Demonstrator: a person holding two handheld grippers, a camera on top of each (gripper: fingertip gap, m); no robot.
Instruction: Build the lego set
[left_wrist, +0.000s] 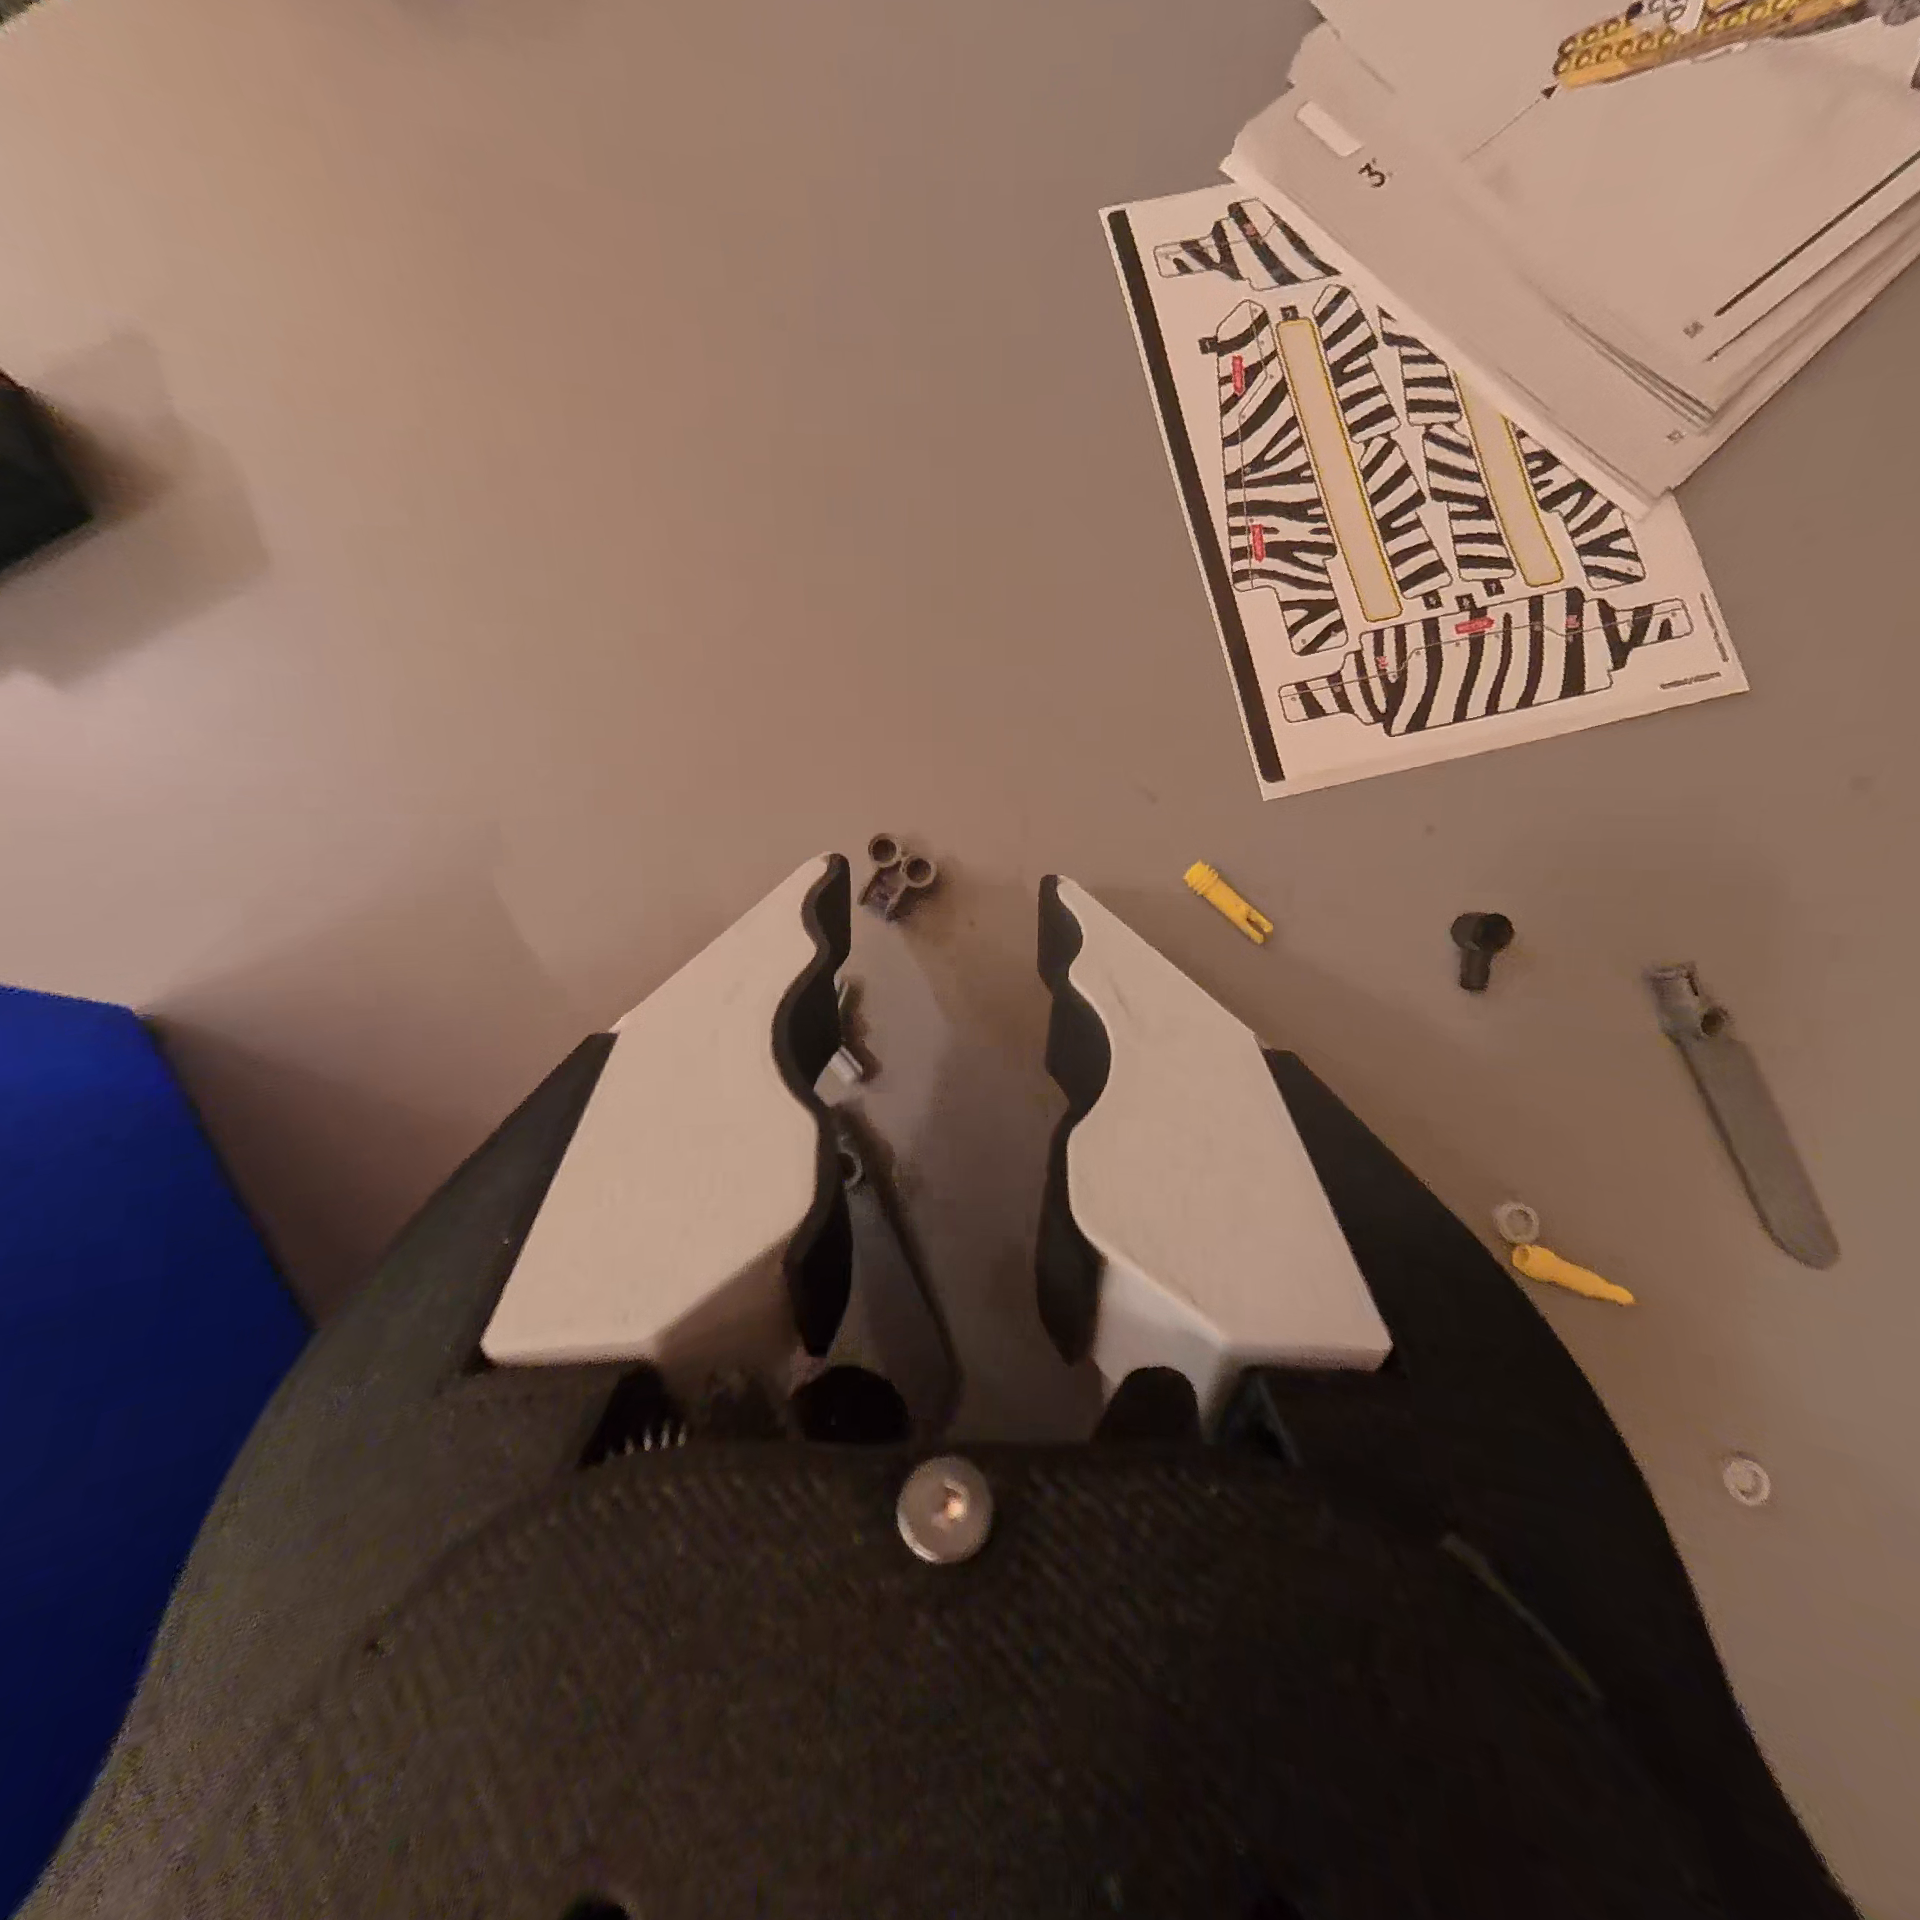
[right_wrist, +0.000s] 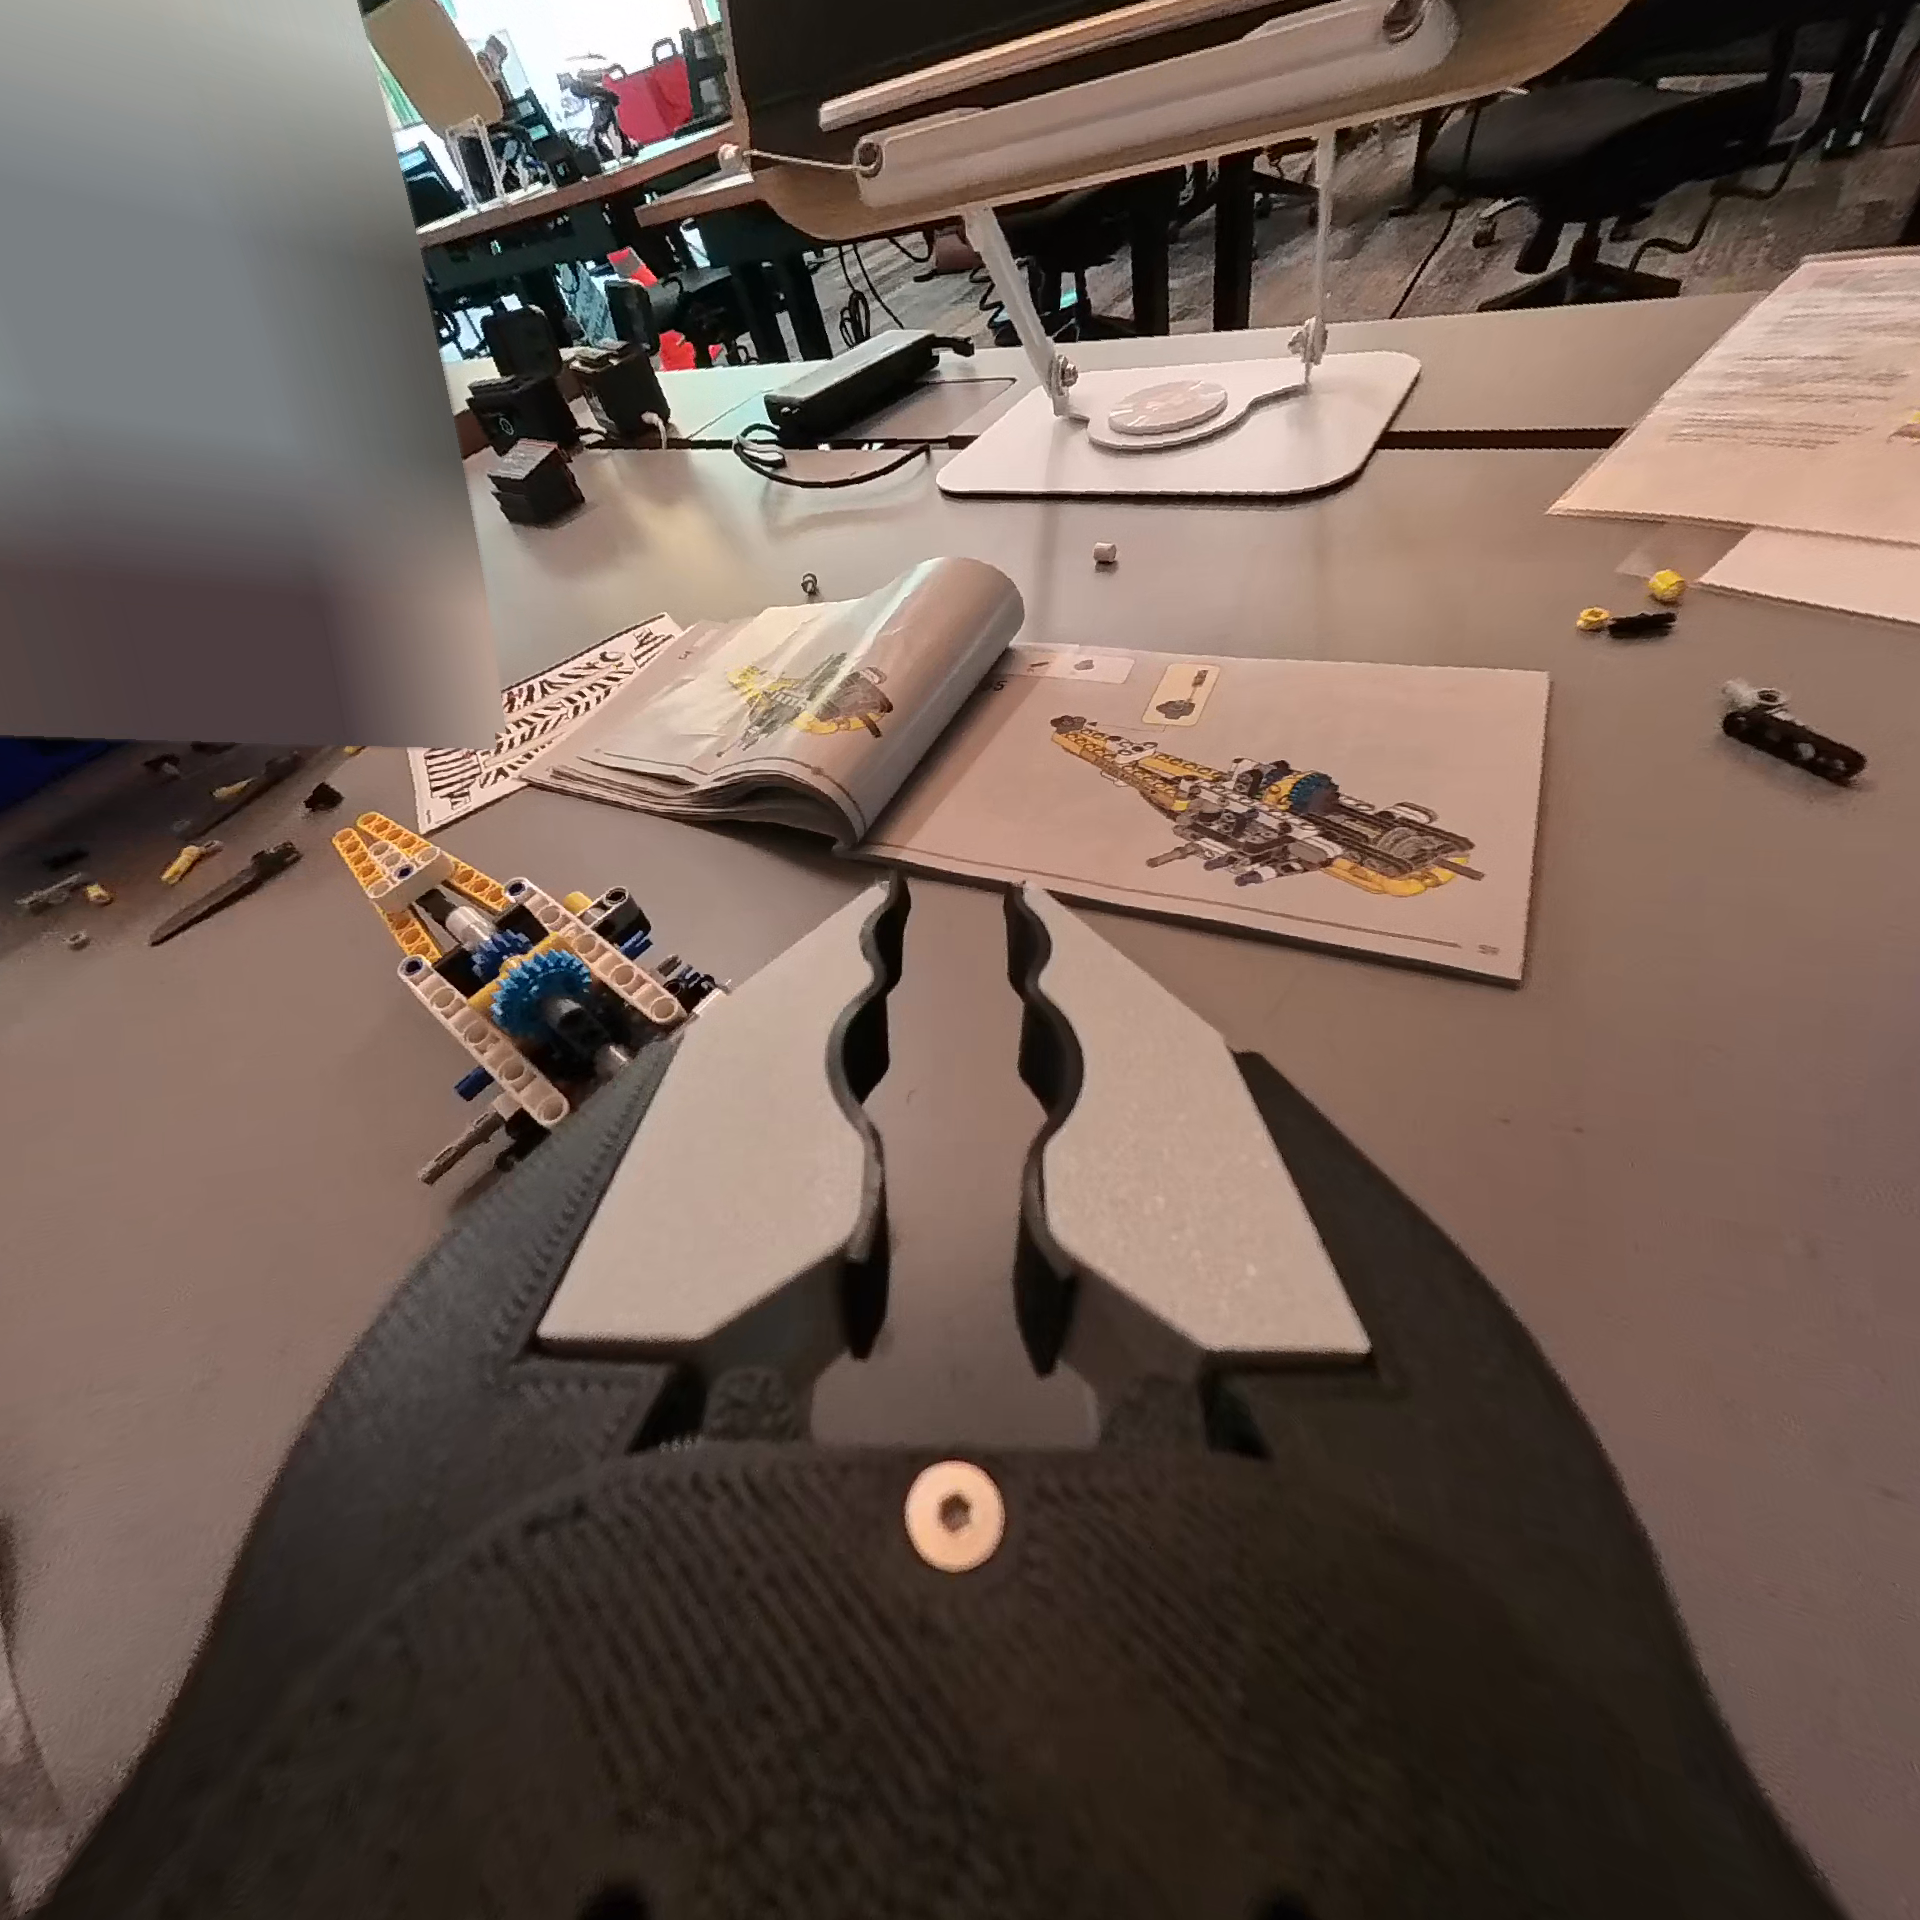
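Observation:
My left gripper (left_wrist: 940, 883) is open, pointing down at the grey table. A small grey-brown connector piece (left_wrist: 900, 875) lies just past its left fingertip. More small grey pieces (left_wrist: 847, 1081) show partly under the left finger. My right gripper (right_wrist: 956, 899) is open and empty, low over the table. The partly built model (right_wrist: 520, 987), yellow and white beams with a blue gear, stands to its left, partly hidden by the gripper body. The open instruction booklet (right_wrist: 1195, 800) lies just beyond the right fingertips.
Right of the left gripper lie a yellow pin (left_wrist: 1226, 902), a black connector (left_wrist: 1477, 948), a grey blade (left_wrist: 1745, 1122), another yellow piece (left_wrist: 1569, 1276) and a zebra sticker sheet (left_wrist: 1413, 499). A monitor stand (right_wrist: 1174, 416) and loose papers (right_wrist: 1787, 416) are farther back. A blue object (left_wrist: 104, 1299) is at the left. One gripper's finger ends stand about 45 centimeters off the other's. To reach the black connector (left_wrist: 1477, 948) in a straight line is about 8 centimeters for my left fingers, about 35 centimeters for my right. The right camera catches it too, in the right wrist view (right_wrist: 319, 792).

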